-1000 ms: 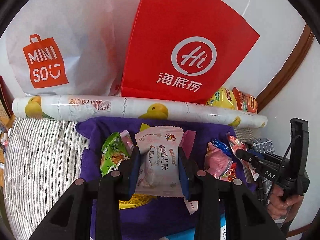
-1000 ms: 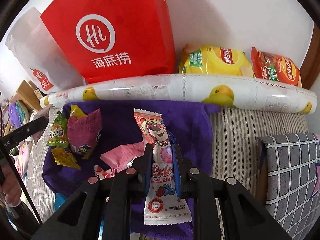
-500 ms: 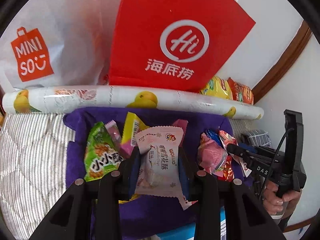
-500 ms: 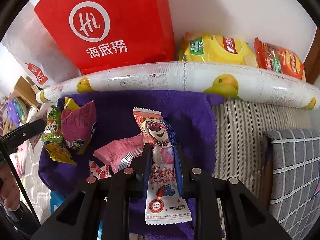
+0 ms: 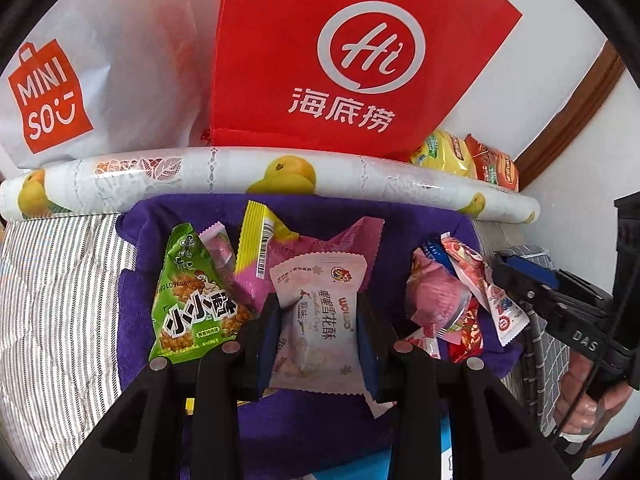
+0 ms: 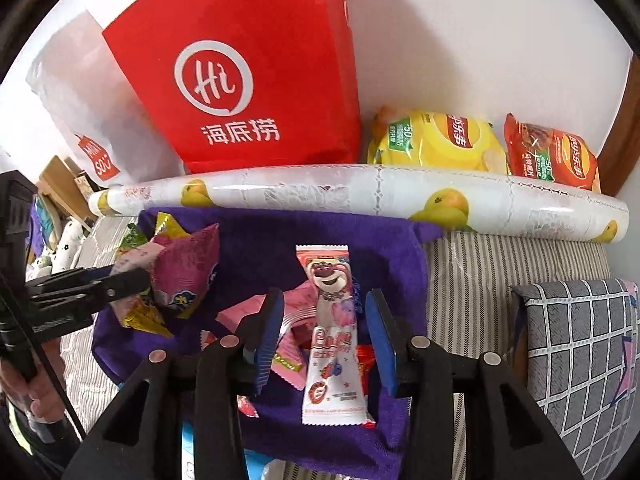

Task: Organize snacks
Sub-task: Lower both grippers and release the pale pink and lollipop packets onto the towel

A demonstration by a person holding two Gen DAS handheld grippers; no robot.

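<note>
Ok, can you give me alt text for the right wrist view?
The right gripper is open, its blue-padded fingers either side of a pink bear-print candy wrapper lying on a purple towel. A red paper bag stands behind.

Both wrist views look close down onto the purple cloth [image 5: 320, 432], sharing the red bag [image 6: 256, 80]

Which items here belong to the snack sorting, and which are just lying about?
Job: white snowflake-crisp packet clamped by left gripper; bear-print candy packet between the open right gripper; green snack bag; purple cloth.

Lying about: red bag, duck-print roll, checkered cushion.
</note>
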